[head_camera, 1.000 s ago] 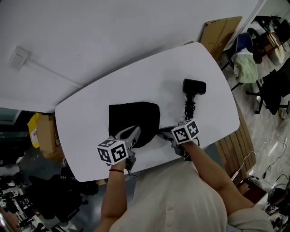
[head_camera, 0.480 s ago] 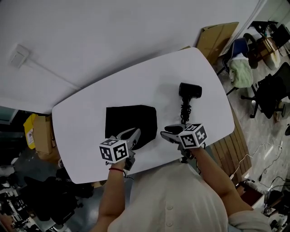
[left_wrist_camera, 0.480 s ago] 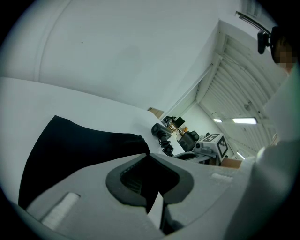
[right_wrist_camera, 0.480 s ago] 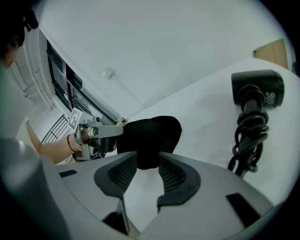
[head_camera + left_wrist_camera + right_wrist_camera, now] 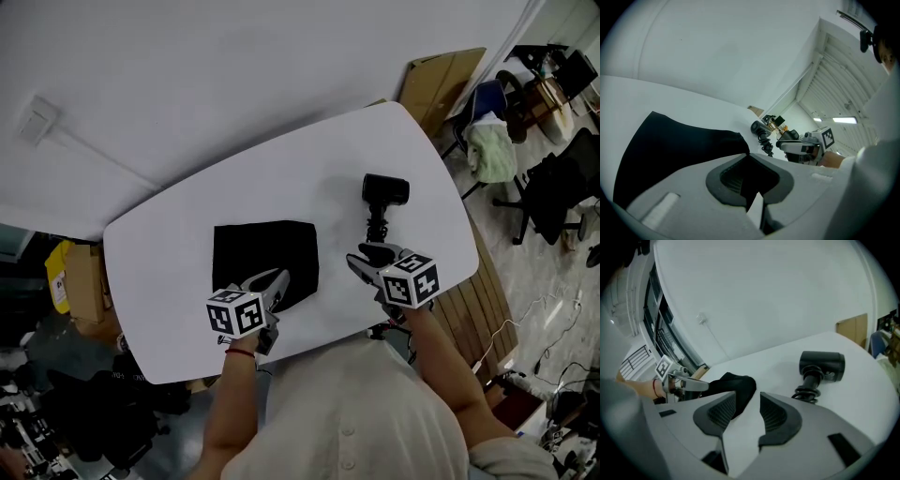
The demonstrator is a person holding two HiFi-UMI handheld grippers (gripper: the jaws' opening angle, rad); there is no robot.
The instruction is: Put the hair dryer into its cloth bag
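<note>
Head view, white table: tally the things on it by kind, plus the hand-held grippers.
Hair dryer: 1
Cloth bag: 1
Hand-held grippers: 2, left hand-held gripper, right hand-held gripper
Total: 4

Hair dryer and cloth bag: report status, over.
Left gripper shut on cloth bag, near edge. Right gripper empty, jaws just been opening. Hair dryer on table, outside the bag. Nothing between them.

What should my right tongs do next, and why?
Probably reach the right tongs forward to the hair dryer and close on its handle: their jaws have just been opening with nothing between them, the dryer lies loose on the table just ahead, and the left tongs pinch the cloth bag's edge.
</note>
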